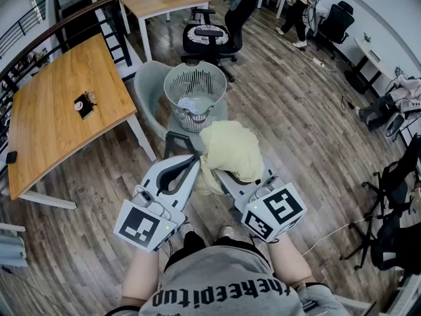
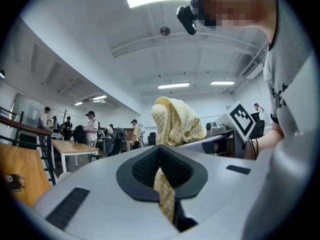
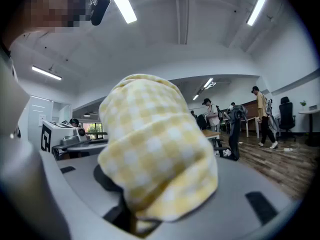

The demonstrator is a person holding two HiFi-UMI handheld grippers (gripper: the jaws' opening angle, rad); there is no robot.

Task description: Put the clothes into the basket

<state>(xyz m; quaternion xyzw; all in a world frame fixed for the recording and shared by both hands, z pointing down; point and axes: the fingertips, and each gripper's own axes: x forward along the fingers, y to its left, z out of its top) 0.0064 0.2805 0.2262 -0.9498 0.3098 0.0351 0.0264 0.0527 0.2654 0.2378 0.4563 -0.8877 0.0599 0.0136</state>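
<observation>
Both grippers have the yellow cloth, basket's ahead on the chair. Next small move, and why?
Probably carry the yellow cloth forward until it hangs over the basket, grip unchanged. The left gripper pinches a strip of it and the right gripper grips the bunched part, but the bundle sits short of the basket's rim, so a release here would likely miss.

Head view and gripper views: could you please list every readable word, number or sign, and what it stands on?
"thekeepitup": upside down on the person's grey T-shirt.
Marker cubes: black-and-white square patterns only, no letters.
Shirt print in the left gripper view: cut off, unreadable.
</observation>
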